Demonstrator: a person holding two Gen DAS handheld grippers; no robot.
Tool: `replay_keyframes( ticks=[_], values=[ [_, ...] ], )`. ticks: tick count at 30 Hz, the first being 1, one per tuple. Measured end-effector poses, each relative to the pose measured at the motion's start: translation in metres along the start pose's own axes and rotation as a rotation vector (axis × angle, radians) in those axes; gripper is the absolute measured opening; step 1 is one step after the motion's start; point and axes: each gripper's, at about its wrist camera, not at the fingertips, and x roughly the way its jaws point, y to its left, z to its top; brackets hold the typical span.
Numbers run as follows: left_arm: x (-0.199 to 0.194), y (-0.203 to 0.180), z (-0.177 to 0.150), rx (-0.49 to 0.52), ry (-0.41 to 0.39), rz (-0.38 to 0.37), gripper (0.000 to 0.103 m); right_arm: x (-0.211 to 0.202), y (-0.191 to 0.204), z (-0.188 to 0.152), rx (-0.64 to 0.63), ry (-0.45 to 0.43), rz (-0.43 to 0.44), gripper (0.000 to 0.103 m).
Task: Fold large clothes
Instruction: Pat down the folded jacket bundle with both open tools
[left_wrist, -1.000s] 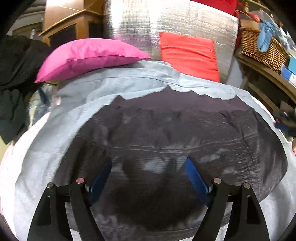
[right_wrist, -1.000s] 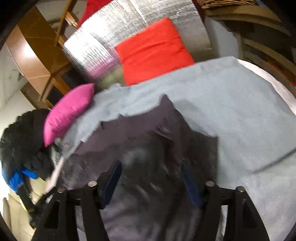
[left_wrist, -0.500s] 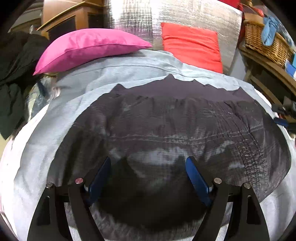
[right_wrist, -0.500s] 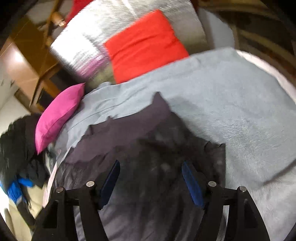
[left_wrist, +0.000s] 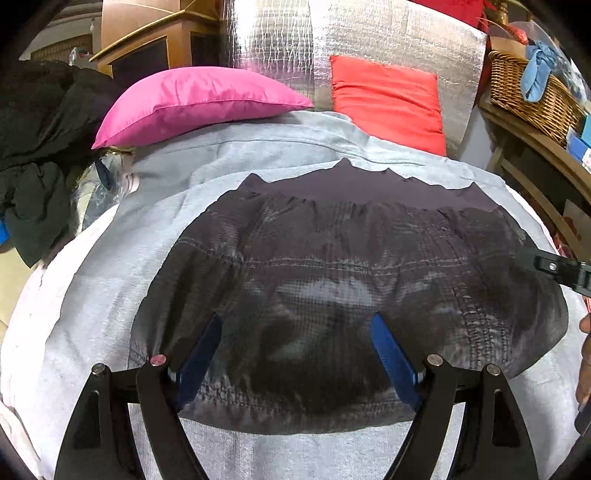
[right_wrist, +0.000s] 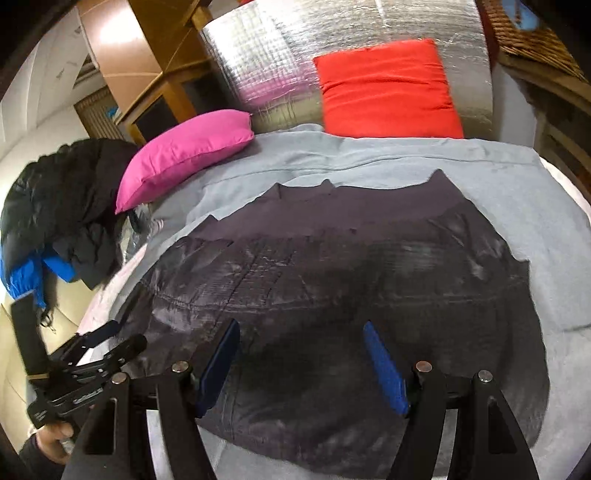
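A large dark grey-black garment (left_wrist: 332, 266) lies spread flat on a light grey blanket (left_wrist: 110, 266); it also shows in the right wrist view (right_wrist: 332, 266). My left gripper (left_wrist: 295, 354) is open and empty, hovering over the garment's near hem. My right gripper (right_wrist: 301, 358) is open and empty over the garment's near part. The right gripper's tip shows at the right edge of the left wrist view (left_wrist: 554, 266). The left gripper shows at the lower left of the right wrist view (right_wrist: 85, 362).
A pink pillow (left_wrist: 192, 103) and a red cushion (left_wrist: 388, 99) lean at the bed's far end against a silver foil panel (left_wrist: 369, 37). A black jacket pile (right_wrist: 62, 206) lies to the left. A wicker basket (left_wrist: 532, 96) stands on a wooden shelf at right.
My right gripper has swung from the garment's right side to face it squarely from the near side. The left gripper has stayed over the near hem, open.
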Motion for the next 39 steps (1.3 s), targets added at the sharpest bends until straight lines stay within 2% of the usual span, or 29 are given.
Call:
replay_keyframes(
  ticks=[3,6,10,13,19,24,27,31,35,39],
  values=[
    [0.014,0.005,0.000,-0.011,0.020,0.012,0.083,0.017,0.003,0.002,-0.029,0.000,-0.067,0.073],
    [0.040,0.010,-0.004,-0.020,0.077,0.037,0.084,0.044,-0.009,-0.002,-0.015,0.066,-0.165,0.073],
    [0.039,0.008,-0.002,-0.010,0.081,0.048,0.086,0.049,-0.011,-0.004,-0.025,0.084,-0.192,0.073],
    [0.026,0.013,-0.003,-0.039,0.070,0.028,0.085,0.035,-0.009,-0.002,-0.002,0.075,-0.171,0.073],
    [0.009,0.022,-0.014,-0.055,0.070,0.044,0.085,0.000,0.014,-0.015,-0.005,0.029,-0.129,0.073],
    [-0.008,0.025,-0.017,-0.069,0.063,0.041,0.085,0.024,0.015,-0.037,-0.029,0.141,-0.172,0.073],
    [-0.017,0.022,-0.017,-0.043,0.039,0.049,0.085,0.013,0.018,-0.036,-0.001,0.115,-0.169,0.073],
    [-0.009,0.023,-0.017,-0.056,0.048,0.047,0.086,0.001,0.027,-0.037,-0.024,0.066,-0.154,0.074],
    [0.009,0.022,-0.020,-0.048,0.089,0.056,0.085,0.020,0.022,-0.052,-0.052,0.119,-0.181,0.075],
    [0.011,0.024,-0.018,-0.051,0.076,0.059,0.086,0.010,0.024,-0.037,-0.035,0.102,-0.161,0.075]
  ],
)
